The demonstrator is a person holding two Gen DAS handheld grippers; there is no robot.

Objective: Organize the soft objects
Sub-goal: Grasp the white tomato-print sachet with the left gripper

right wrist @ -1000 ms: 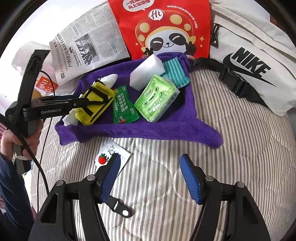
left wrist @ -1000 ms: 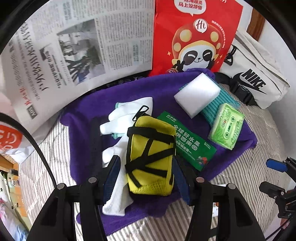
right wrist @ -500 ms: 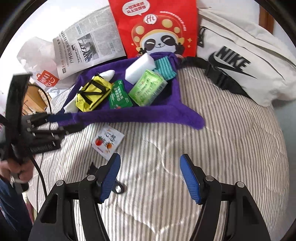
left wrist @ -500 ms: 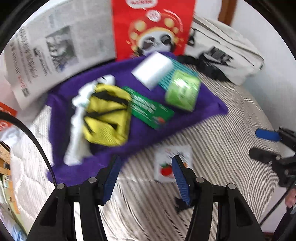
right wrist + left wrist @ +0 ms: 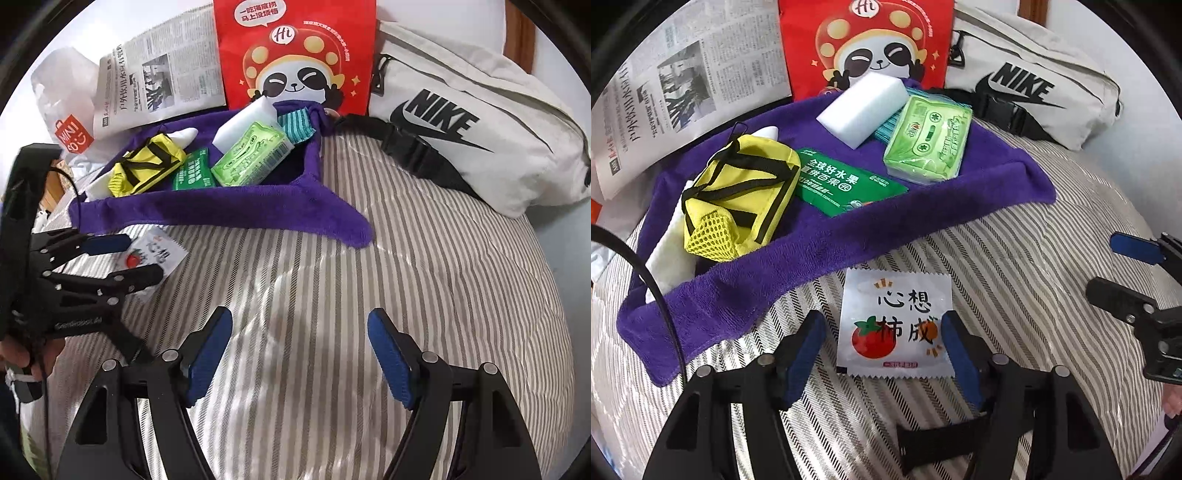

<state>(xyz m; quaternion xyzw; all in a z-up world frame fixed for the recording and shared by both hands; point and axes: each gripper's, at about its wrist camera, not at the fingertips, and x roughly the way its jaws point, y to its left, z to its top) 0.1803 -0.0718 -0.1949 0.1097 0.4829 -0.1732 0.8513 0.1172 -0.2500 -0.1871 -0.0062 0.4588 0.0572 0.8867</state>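
While my left gripper (image 5: 882, 343) straddles the white sachet (image 5: 895, 328), jaws wide and holding nothing, I should press low before closing: it lies flat on the striped quilt (image 5: 1015, 258), just beside the purple towel (image 5: 923, 206); my right gripper (image 5: 299, 350) hovers open, empty.

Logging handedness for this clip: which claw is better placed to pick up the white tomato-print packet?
Left. The left claw is open with the packet between its fingers; the right claw hangs open over bare striped quilt.
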